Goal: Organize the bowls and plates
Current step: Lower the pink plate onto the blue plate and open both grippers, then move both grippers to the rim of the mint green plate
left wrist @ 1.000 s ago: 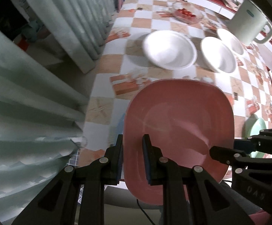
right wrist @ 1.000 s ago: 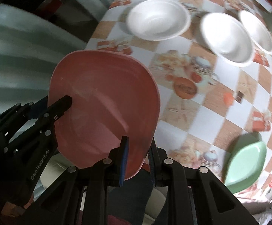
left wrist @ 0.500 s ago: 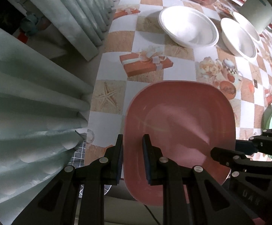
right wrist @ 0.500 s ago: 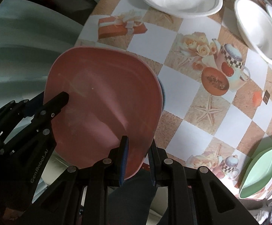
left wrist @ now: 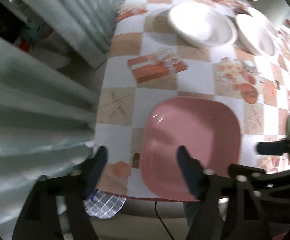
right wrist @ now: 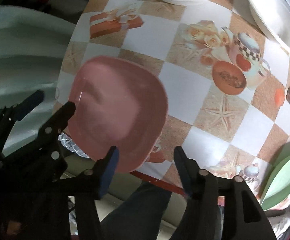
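A pink square plate (left wrist: 193,140) lies flat on the checked tablecloth (left wrist: 155,94) at the table's near edge; it also shows in the right wrist view (right wrist: 116,110). My left gripper (left wrist: 142,160) is open, its jaws standing apart over the plate's left rim, holding nothing. My right gripper (right wrist: 145,156) is open above the plate's near right corner, empty. Two white bowls (left wrist: 203,24) (left wrist: 257,34) sit farther back. A green plate (right wrist: 283,178) lies at the near right edge.
A pale curtain (left wrist: 34,110) hangs close along the table's left side. A checked cloth (left wrist: 104,204) hangs below the near table edge. The right gripper (left wrist: 273,148) shows at the right in the left wrist view. A person's leg (right wrist: 136,210) is below the table edge.
Both grippers have opened and let go of the pink plate, which now rests on the table near its front edge. Both grippers have drawn back slightly.
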